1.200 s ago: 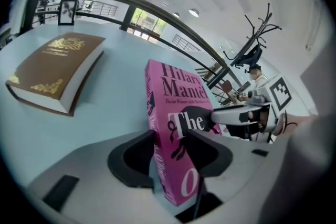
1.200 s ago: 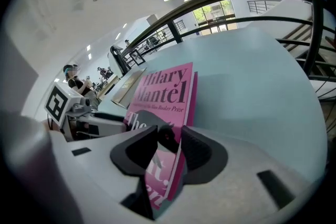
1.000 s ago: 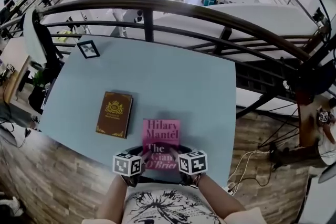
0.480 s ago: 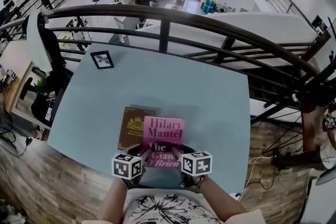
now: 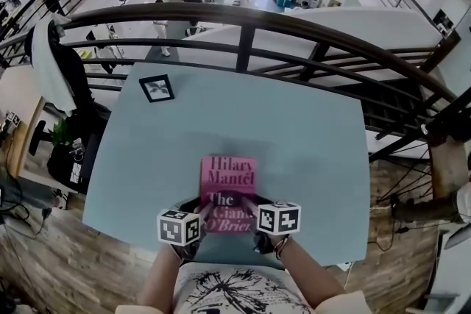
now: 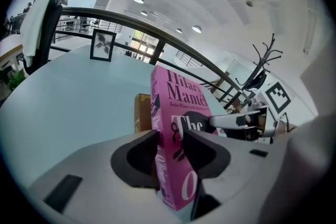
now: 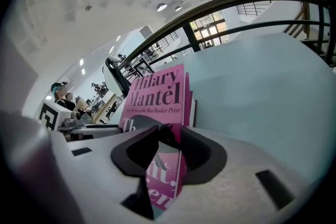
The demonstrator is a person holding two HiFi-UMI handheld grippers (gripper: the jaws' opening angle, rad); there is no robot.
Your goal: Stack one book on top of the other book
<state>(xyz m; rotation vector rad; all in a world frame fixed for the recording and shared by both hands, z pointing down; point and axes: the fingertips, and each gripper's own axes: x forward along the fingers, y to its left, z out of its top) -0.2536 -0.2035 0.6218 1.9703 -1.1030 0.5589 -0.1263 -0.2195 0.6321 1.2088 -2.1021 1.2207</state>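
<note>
As seen farthest left, picture frame [image 5: 157, 87]: black-edged, standing upright on the pale blue table [image 5: 309, 136] near its far left corner, well apart from the books.
Left gripper [image 5: 203, 212]: at the near edge of the table, pointing forward and down. Its jaws are clamped on the near left corner of the pink book [image 5: 229, 186], one on the front cover and the other on the underside, with the spine running between them.
Brown book [image 6: 142, 112]: lying flat on the table. Only a strip of it shows, in the left gripper view, just past the pink book's spine. In the head view the pink book covers it completely.
Pink book: front cover up, title readable from the person's side, held about level by both grippers directly over the brown book. Whether the two books touch cannot be told.
Right gripper [image 5: 252, 209]: mirrors the other one at the near right corner, with its jaws closed on the pink book's open page edge, cover side and underside.
Railing [image 5: 243, 18]: dark and curved, running beyond the table's far edge.
</note>
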